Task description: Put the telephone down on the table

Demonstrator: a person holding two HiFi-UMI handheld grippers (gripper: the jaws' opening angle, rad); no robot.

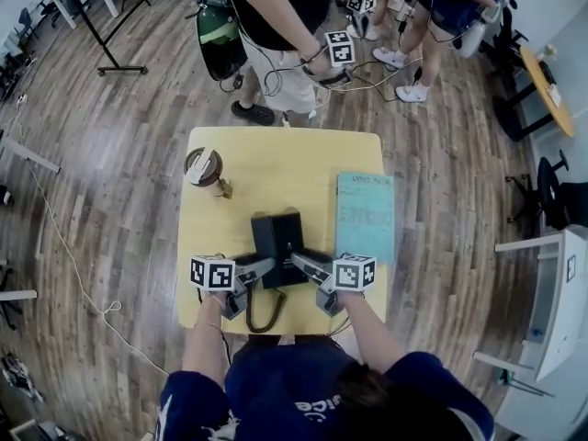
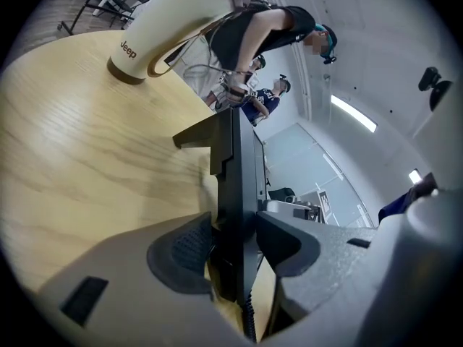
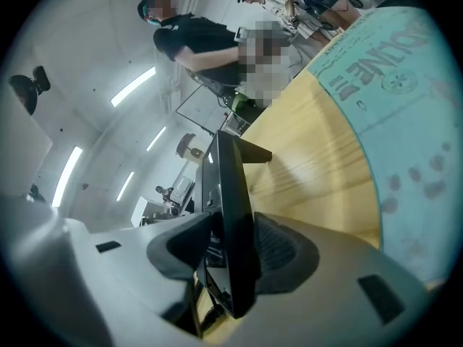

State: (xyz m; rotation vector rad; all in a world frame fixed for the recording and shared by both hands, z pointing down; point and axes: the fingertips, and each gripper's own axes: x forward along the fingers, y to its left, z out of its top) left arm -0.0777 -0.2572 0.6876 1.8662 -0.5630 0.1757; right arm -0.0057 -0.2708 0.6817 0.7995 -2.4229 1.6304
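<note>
Two grippers, one telephone. The left gripper (image 1: 265, 266) has its jaws part-way open, closed onto the near left edge of the black telephone (image 1: 278, 244), one pad against each face of the panel. The right gripper (image 1: 300, 263) takes the near right edge the same way, its jaws about half open with the thin panel pinched between the pads. In the left gripper view the telephone (image 2: 235, 165) stands edge-on between the two grey pads, and the right gripper view shows the same.

Both forearms reach forward from the bottom of the head view. The grippers angle inward toward each other and tip slightly downward.

The telephone sits over the near middle of one yellow wooden table (image 1: 276, 154). I cannot tell whether its underside rests on the top. One coiled cord (image 1: 262, 310) trails from it over the near edge. One lidded cup (image 1: 204, 169) stands at the far left, and one teal booklet (image 1: 365, 217) lies flat at the right.

Around the table is a plank floor (image 1: 110, 173). Two people stand beyond the far edge.
</note>
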